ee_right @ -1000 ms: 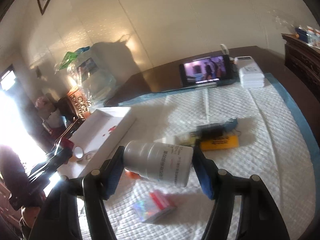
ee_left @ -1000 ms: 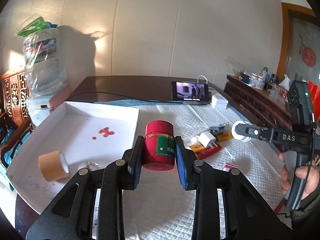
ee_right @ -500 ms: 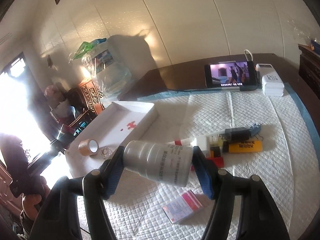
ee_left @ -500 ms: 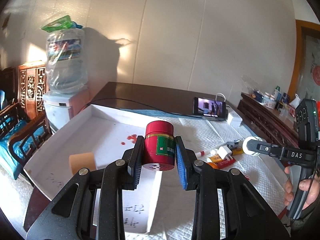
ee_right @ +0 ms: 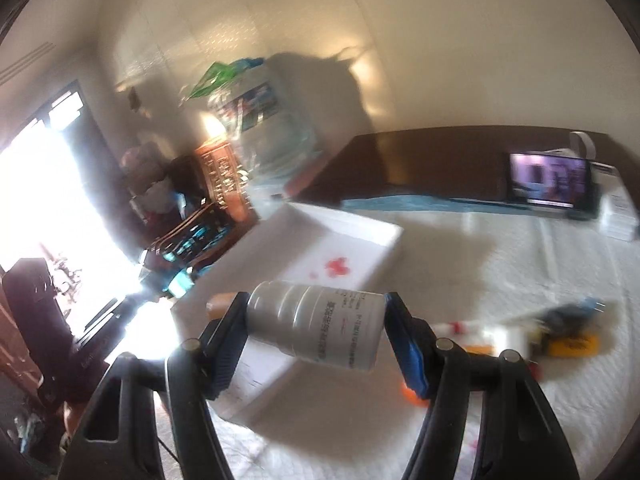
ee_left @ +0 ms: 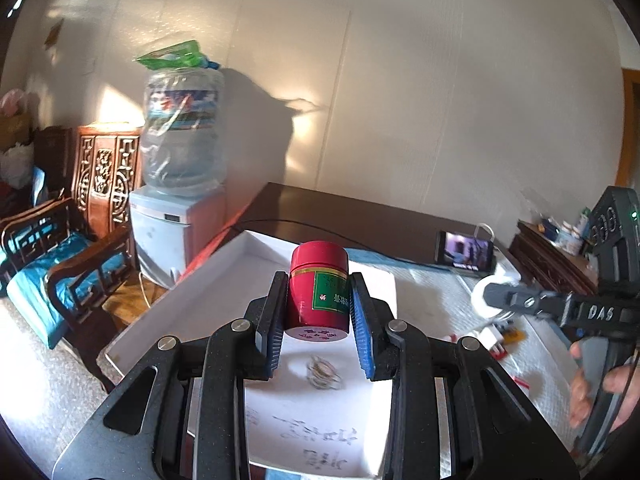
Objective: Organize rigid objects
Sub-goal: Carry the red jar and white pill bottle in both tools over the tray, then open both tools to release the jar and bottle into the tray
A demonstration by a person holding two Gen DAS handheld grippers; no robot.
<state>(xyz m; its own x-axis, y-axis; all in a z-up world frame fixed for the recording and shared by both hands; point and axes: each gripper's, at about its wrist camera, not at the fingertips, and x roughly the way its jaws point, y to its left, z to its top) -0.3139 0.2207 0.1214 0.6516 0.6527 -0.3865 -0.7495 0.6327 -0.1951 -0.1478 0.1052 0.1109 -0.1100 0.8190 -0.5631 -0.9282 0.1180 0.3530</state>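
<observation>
My left gripper [ee_left: 318, 320] is shut on a red jar with a green label [ee_left: 319, 290], held upright above the white tray [ee_left: 208, 292]. A small metal ring bundle [ee_left: 323, 372] lies in the tray below it. My right gripper [ee_right: 318, 342] is shut on a grey-white bottle [ee_right: 316, 330], held sideways over the tray's near corner [ee_right: 360, 232]. The right gripper also shows in the left wrist view [ee_left: 492, 300], to the right of the tray. A brown tape roll [ee_right: 218, 304] peeks out behind the left finger.
A white quilted mat [ee_right: 500, 264] covers the dark table. On it lie a yellow box [ee_right: 572, 346], a charger plug [ee_right: 576, 314] and a tube. A lit phone [ee_right: 550, 180] and a white box stand at the back. A water dispenser [ee_left: 180, 184] and wooden chair [ee_left: 60, 240] stand left.
Both grippers have swung left toward the tray with their loads. The left one now hangs over the tray's near part; the right view is blurred by motion.
</observation>
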